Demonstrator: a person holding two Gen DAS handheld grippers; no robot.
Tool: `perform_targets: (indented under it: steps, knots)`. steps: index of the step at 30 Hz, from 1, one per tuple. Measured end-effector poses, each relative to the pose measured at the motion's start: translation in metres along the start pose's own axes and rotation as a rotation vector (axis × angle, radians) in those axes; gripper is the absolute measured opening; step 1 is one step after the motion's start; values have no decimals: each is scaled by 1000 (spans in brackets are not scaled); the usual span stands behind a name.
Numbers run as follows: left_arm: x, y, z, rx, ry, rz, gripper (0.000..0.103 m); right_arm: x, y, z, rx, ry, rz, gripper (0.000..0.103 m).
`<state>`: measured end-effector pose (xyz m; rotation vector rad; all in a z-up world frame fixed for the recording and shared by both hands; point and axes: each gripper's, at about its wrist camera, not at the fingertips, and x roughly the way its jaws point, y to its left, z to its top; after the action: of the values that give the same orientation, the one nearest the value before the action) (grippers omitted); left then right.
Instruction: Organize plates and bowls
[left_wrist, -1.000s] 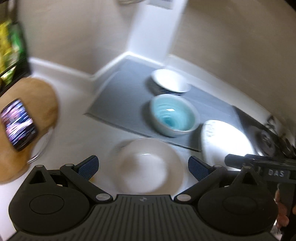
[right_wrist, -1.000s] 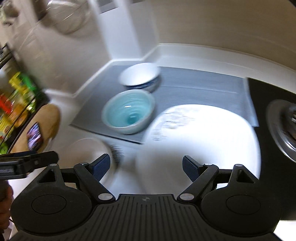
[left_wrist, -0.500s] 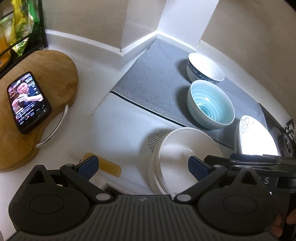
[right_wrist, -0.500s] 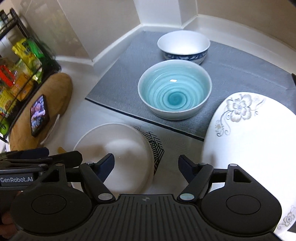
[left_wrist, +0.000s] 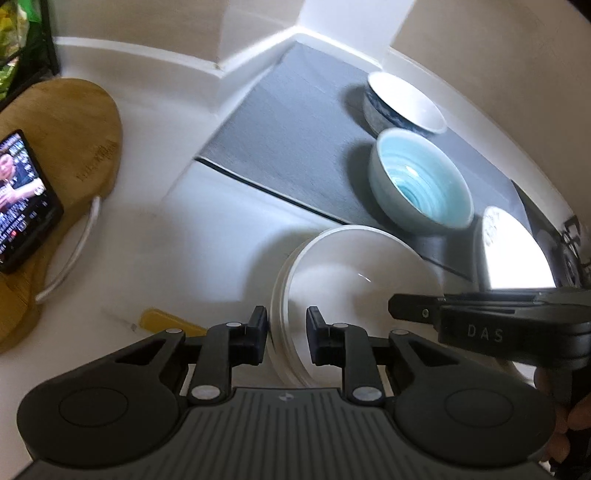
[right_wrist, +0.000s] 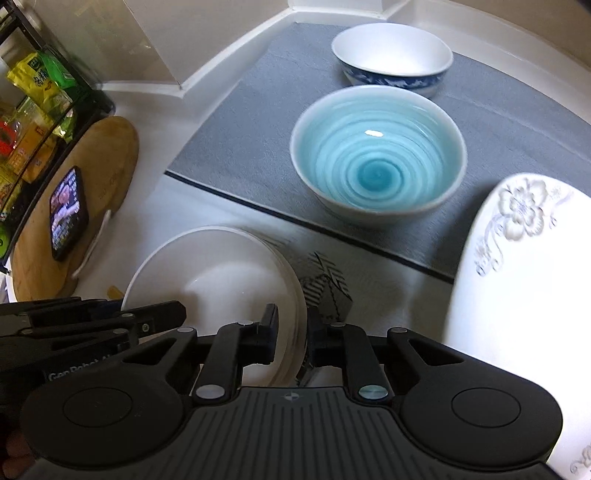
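Observation:
A stack of plain white plates (left_wrist: 354, 280) (right_wrist: 210, 269) sits on the white counter in front of a grey mat. My left gripper (left_wrist: 286, 338) is shut on the stack's near left rim. My right gripper (right_wrist: 293, 339) is shut on its near right rim. On the grey mat (left_wrist: 295, 122) (right_wrist: 240, 122) stand a light blue bowl (left_wrist: 424, 184) (right_wrist: 376, 158) and, behind it, a white bowl with a blue pattern (left_wrist: 402, 107) (right_wrist: 391, 59). A white plate with a flower print (right_wrist: 517, 295) (left_wrist: 513, 254) lies to the right.
A wooden board (left_wrist: 62, 147) (right_wrist: 92, 192) with a lit phone (left_wrist: 22, 199) (right_wrist: 68, 212) lies at the left, beside a black rack of snack packets (right_wrist: 33, 110). A small yellow object (left_wrist: 166, 321) lies near the left gripper. White walls close the back corner.
Both grippers have closed from wide open onto opposite rims of the white plate stack. Both views have moved closer to the stack.

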<state>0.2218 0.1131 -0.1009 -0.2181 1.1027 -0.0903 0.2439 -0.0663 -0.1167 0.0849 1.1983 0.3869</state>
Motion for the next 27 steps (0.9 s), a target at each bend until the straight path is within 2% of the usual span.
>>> perform_targets:
  steps: [7, 8, 10, 12, 13, 14, 15, 16, 17, 19, 22, 27]
  knots:
    - [0, 16, 24, -42, -54, 47, 26, 14, 11, 24, -21, -8, 38, 18]
    - [0, 18, 27, -47, -65, 54, 29, 17, 12, 28, -21, -13, 39, 18]
    - [-1, 21, 31, -54, -89, 71, 41, 21, 14, 34, -20, -21, 36, 19]
    - [-6, 24, 33, -64, -118, 91, 72, 22, 13, 38, -14, -26, 30, 19]
    - [-8, 25, 34, -63, -134, 98, 79, 21, 13, 39, -9, -32, 29, 22]
    - [-13, 25, 33, -59, -154, 107, 91, 19, 13, 39, -6, -37, 25, 33]
    - [-17, 25, 32, -51, -169, 117, 94, 16, 12, 39, -2, -44, 18, 40]
    - [-22, 23, 30, -34, -180, 124, 95, 12, 11, 39, 4, -53, 11, 54]
    - [-26, 22, 27, -17, -186, 123, 98, 8, 10, 38, 9, -63, 6, 58]
    - [-34, 20, 23, 2, -192, 115, 103, -2, 9, 35, 8, -76, 3, 59]
    - [-44, 17, 15, 10, -190, 89, 103, -17, 8, 31, 15, -98, -5, 66]
    - [-56, 12, 6, 27, -210, 65, 103, -38, 10, 27, 21, -146, -24, 71]
